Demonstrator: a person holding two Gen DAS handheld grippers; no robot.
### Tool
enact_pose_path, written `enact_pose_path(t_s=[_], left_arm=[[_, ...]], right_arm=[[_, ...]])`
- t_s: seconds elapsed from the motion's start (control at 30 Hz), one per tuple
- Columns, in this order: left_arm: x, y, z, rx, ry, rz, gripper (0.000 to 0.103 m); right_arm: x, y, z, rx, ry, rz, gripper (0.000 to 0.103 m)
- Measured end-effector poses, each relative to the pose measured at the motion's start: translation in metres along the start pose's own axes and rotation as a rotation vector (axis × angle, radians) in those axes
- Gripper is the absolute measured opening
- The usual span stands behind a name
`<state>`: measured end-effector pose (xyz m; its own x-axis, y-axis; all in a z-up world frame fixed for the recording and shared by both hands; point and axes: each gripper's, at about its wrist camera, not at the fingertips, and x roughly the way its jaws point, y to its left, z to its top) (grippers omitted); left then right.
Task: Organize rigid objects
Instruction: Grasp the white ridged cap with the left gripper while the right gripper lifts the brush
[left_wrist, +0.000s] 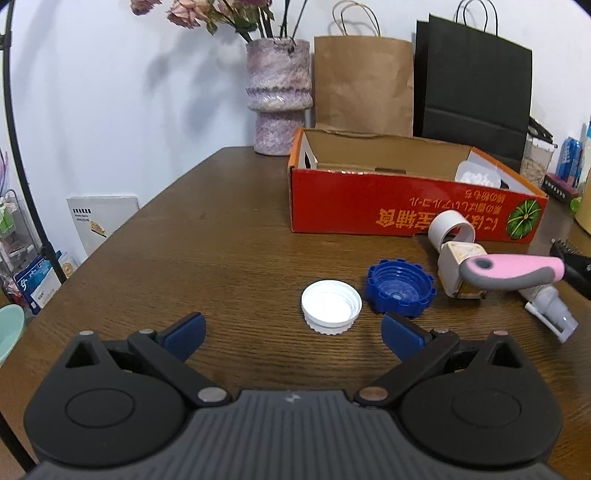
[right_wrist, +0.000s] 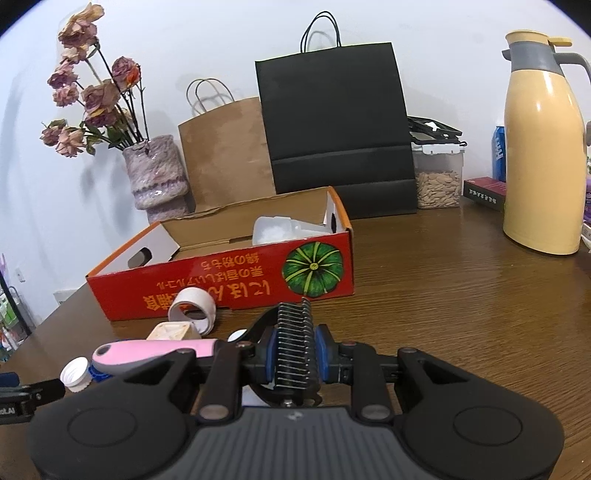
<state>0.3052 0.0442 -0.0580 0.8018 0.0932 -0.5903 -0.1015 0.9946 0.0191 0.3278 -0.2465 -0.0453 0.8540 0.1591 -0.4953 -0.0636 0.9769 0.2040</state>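
The task looks only partly done. One whitish plastic container (right_wrist: 275, 229) already lies inside the red cardboard box (right_wrist: 236, 273), which stands in the middle of the frame in the right wrist view. The right hand-held gripper (right_wrist: 294, 356) is closed tight on the metal-toothed head of the pink grooming comb (right_wrist: 155, 353), whose handle points to the lower left of the frame; I judge the comb is next to go into the box.

The left hand-held gripper (left_wrist: 293, 334) stands wide and holds nothing, low in the left wrist view, just before the white cap (left_wrist: 331, 306). Beside this cap lies the blue cap (left_wrist: 400, 288), and further to the right the white tape ring (left_wrist: 451, 226) close to the box front, a cream block (left_wrist: 452, 264) and a small white tube (left_wrist: 550, 306). All these are on the desk (left_wrist: 221, 229) and wait for sorting.

Whether the comb is lifted or rests on the desk, I cannot tell. The box walls hide most of its floor, so other things may be inside. The tube is partly covered by the comb handle, and the writing on the box is upside down and not readable for me.
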Motion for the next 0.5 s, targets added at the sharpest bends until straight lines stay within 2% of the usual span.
enact_pose_path(t_s=[0.43, 0.5], left_arm=[[0.029, -0.007, 0.007, 0.014, 0.064, 0.020, 0.103], [0.031, -0.009, 0.008, 0.017, 0.067, 0.018, 0.099]], right_arm=[[0.001, -0.001, 0.001, -0.005, 0.000, 0.007, 0.021], [0.001, -0.001, 0.001, -0.004, 0.000, 0.008, 0.021]])
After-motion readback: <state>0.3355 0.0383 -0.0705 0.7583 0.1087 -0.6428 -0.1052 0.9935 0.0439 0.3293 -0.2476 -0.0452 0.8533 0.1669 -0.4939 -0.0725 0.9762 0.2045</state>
